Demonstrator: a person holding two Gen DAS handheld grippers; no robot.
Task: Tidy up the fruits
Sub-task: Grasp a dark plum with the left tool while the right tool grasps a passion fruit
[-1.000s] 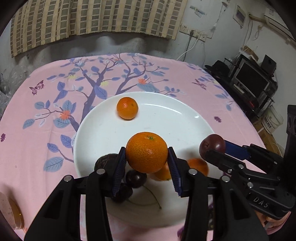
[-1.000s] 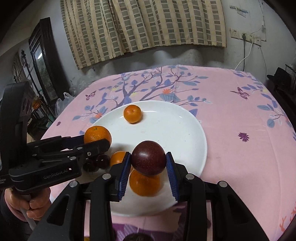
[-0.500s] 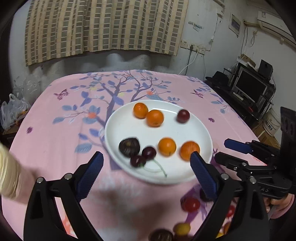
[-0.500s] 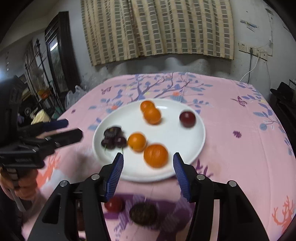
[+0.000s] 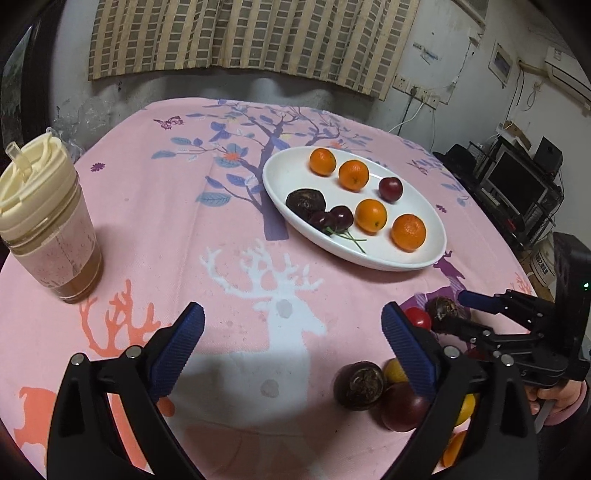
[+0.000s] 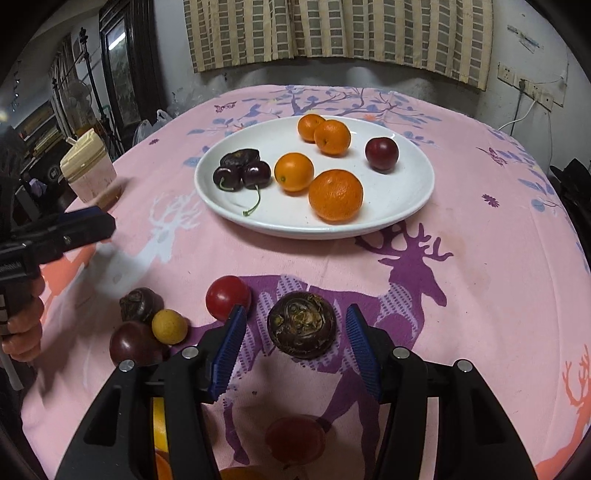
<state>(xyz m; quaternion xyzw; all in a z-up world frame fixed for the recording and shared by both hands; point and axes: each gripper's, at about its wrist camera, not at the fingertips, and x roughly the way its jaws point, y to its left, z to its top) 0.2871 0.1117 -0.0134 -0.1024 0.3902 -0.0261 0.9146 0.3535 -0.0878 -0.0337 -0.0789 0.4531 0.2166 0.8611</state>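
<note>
Cup [image 5: 44,221]: lidded, at my far left on the pink deer-print tablecloth [image 5: 236,229].
My left gripper [image 5: 291,343]: spread wide, empty.
Plate [image 6: 410,206]: holds oranges [image 6: 335,195], cherries.
My right gripper [image 6: 295,341]: parted, straddling a dark fruit [image 6: 302,330], not touching.
Wall: checked curtain [image 5: 251,33].
Writing: none legible.

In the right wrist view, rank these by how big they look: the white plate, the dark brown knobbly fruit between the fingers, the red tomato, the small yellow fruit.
1. White plate
2. Dark brown knobbly fruit, though nearness enlarges it
3. Red tomato
4. Small yellow fruit

light: dim, from overhead
shadows: soft beside the plate [image 6: 417,206]
focus: sharp
edges: bowed, black corners
</note>
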